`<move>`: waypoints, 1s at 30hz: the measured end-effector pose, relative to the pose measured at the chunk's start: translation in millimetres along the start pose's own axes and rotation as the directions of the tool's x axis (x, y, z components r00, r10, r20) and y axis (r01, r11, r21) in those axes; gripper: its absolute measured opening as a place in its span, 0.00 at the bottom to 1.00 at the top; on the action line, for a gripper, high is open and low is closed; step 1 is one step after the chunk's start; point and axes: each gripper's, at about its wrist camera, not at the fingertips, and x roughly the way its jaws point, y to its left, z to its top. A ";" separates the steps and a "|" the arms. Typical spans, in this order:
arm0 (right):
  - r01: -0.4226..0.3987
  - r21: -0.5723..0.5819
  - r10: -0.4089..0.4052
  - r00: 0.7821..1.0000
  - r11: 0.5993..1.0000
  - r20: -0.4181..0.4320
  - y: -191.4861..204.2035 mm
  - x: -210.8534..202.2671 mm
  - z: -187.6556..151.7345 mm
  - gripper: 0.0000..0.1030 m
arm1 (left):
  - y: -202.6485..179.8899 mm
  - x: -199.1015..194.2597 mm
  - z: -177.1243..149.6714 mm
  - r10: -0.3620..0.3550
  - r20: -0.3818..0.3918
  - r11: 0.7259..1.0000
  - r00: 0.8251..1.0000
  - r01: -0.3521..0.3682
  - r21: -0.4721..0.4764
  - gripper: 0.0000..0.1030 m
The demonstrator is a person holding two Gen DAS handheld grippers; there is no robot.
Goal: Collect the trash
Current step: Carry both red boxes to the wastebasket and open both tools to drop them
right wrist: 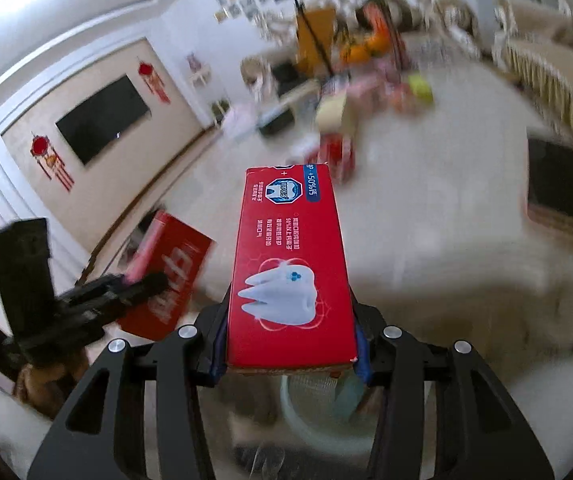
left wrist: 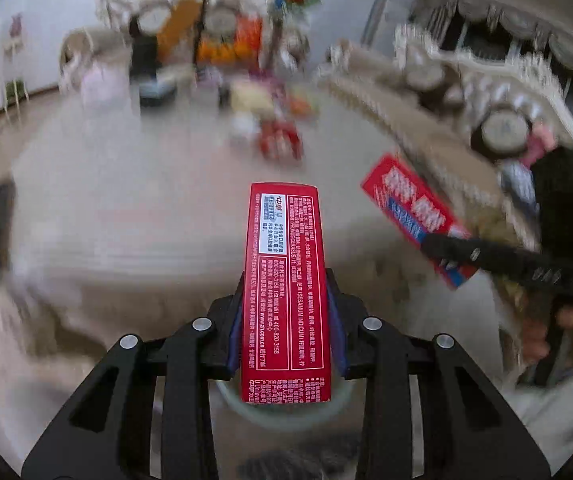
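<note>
My left hand-held gripper (left wrist: 285, 304) and right hand-held gripper (right wrist: 290, 320) each clamp a red toothpaste box (left wrist: 284, 280) (carrying step); next, release over the pale bin (right wrist: 318, 412) below.

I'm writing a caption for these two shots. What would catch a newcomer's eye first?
Two red toothpaste boxes dominate: the left gripper clamps one box dead centre, its side covered in fine print, and the right gripper clamps another showing a white tooth. Below each sits a pale round bin, and the room behind is blurred.
</note>
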 end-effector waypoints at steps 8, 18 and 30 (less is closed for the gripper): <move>0.161 0.001 -0.154 0.944 0.987 -0.293 -21.0 69.3 -72.4 0.44 | -16.1 78.1 -61.8 -0.017 -0.269 0.998 0.963 0.031 0.048 0.33; 0.228 0.013 -0.207 0.905 0.974 -0.370 -52.6 120.6 -87.2 0.44 | -4.6 150.5 -89.1 0.015 -0.410 1.000 0.912 -0.007 0.020 0.33; 0.297 -0.013 -0.283 0.896 0.955 -0.343 -60.5 122.7 -88.2 0.64 | 11.4 159.6 -83.7 0.083 -0.392 0.995 0.916 -0.100 -0.025 0.84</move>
